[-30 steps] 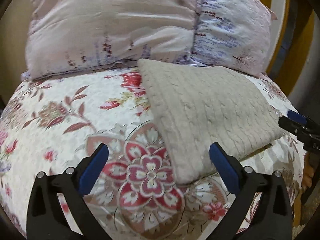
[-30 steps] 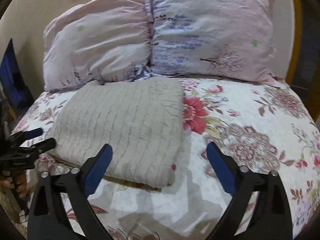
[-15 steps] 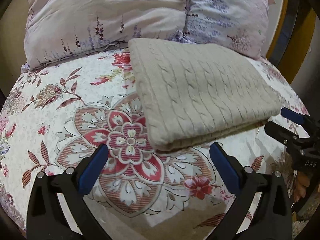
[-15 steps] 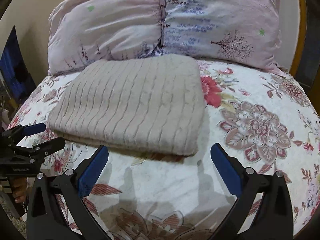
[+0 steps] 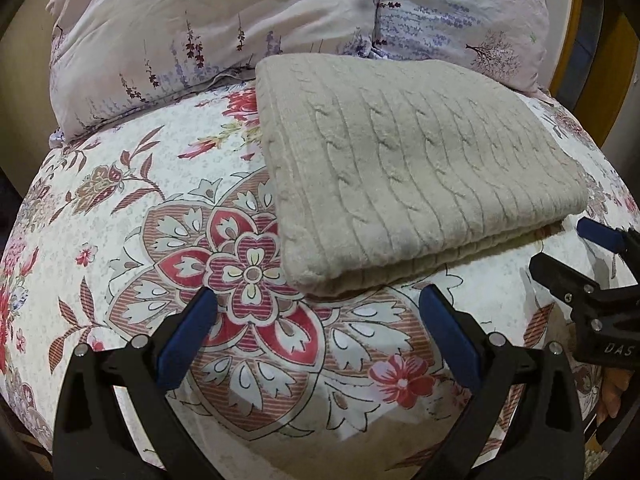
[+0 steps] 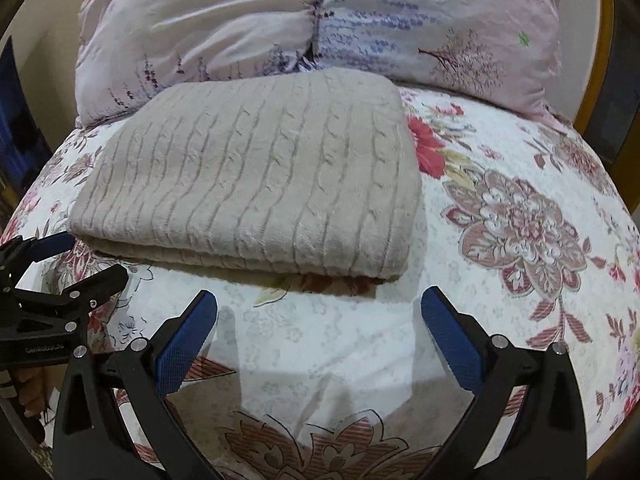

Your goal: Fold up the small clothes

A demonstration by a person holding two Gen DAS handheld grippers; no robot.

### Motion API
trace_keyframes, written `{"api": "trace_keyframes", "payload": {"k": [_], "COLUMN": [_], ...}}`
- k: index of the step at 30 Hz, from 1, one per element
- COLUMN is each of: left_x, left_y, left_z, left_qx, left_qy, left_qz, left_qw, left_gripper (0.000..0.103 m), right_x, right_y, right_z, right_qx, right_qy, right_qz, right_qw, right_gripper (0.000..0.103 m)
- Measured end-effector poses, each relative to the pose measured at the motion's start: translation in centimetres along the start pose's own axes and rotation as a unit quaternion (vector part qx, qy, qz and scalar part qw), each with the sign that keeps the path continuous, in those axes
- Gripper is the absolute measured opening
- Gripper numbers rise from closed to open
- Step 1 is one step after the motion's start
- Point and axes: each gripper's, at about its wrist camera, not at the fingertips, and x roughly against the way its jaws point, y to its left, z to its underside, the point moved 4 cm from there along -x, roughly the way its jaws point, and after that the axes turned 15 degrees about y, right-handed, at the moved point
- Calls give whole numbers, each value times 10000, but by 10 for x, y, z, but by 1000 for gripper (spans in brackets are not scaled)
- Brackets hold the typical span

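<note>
A beige cable-knit garment (image 5: pixel 408 168) lies folded into a thick rectangle on the floral bedspread (image 5: pixel 140 200); it also shows in the right wrist view (image 6: pixel 256 176). My left gripper (image 5: pixel 318 312) is open and empty, just in front of the garment's near left corner. My right gripper (image 6: pixel 318 312) is open and empty, just in front of the garment's near right corner. Each gripper shows at the edge of the other's view: the right one (image 5: pixel 568 252) and the left one (image 6: pixel 76 256), both with jaws apart.
Two pale floral pillows (image 5: pixel 224 28) (image 6: pixel 436 20) stand against the headboard right behind the garment. The bedspread (image 6: pixel 520 220) stretches to the right of the garment. A yellow wooden frame (image 5: pixel 576 24) runs along the far right.
Both grippers have drawn back toward the near side of the bed and away from the garment. The garment lies as before, folded. Both grippers stay open.
</note>
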Motion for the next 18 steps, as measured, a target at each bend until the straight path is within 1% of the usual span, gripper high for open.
{"api": "trace_keyframes", "payload": {"k": [8, 18], "left_x": [0, 1], "left_y": [-1, -1], "left_z": [0, 1], "left_qx": [35, 38], "left_qy": [-115, -139], "left_qz": [-6, 0], "left_qw": [9999, 9999], "left_gripper": [101, 101], "right_x": [-4, -6], "right_y": [0, -1], "right_z": [2, 3], "right_qx": [8, 26], "right_qy": [77, 63], "right_qz": [53, 139], "right_qw": [10000, 9999], "right_gripper": [102, 102]}}
